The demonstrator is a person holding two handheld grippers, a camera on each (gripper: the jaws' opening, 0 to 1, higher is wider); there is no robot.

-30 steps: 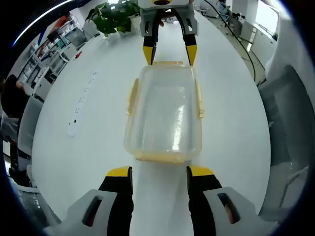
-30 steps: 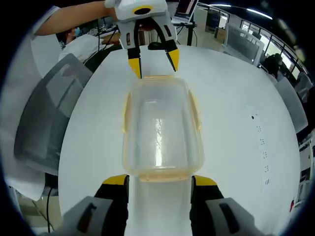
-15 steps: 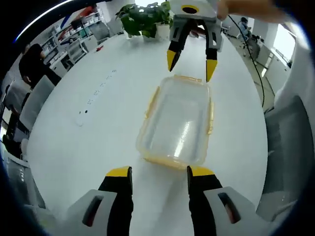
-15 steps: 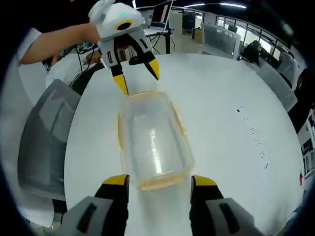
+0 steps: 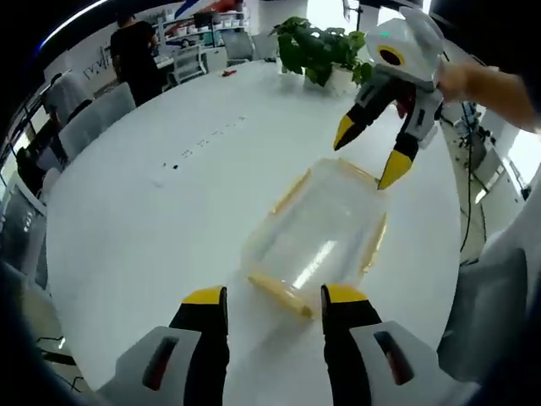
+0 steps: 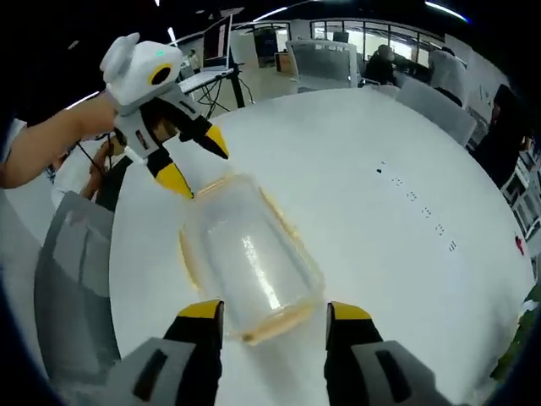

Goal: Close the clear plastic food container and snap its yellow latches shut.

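The clear plastic container (image 5: 317, 237) lies on the white table, its lid on and yellow latches running along its edges. In the left gripper view my left gripper (image 5: 275, 296) stands open just short of the container's near short end. My right gripper (image 5: 369, 154) hovers open over the far end, held by a hand. In the right gripper view the same container (image 6: 249, 258) lies diagonally before my open right gripper (image 6: 275, 311). The left gripper (image 6: 199, 165) hangs open at its far corner. Neither gripper touches the container. I cannot tell whether the latches are snapped.
The round white table (image 5: 127, 228) has a row of small sockets (image 5: 203, 144). A potted plant (image 5: 317, 51) stands at its far edge. Grey chairs (image 6: 72, 288) (image 5: 486, 313) flank the table. People stand or sit in the background (image 5: 139, 59).
Both cameras have swung sideways, so the container now lies diagonally in each view. The grippers stay open at opposite ends of the container. The container itself seems not to have moved.
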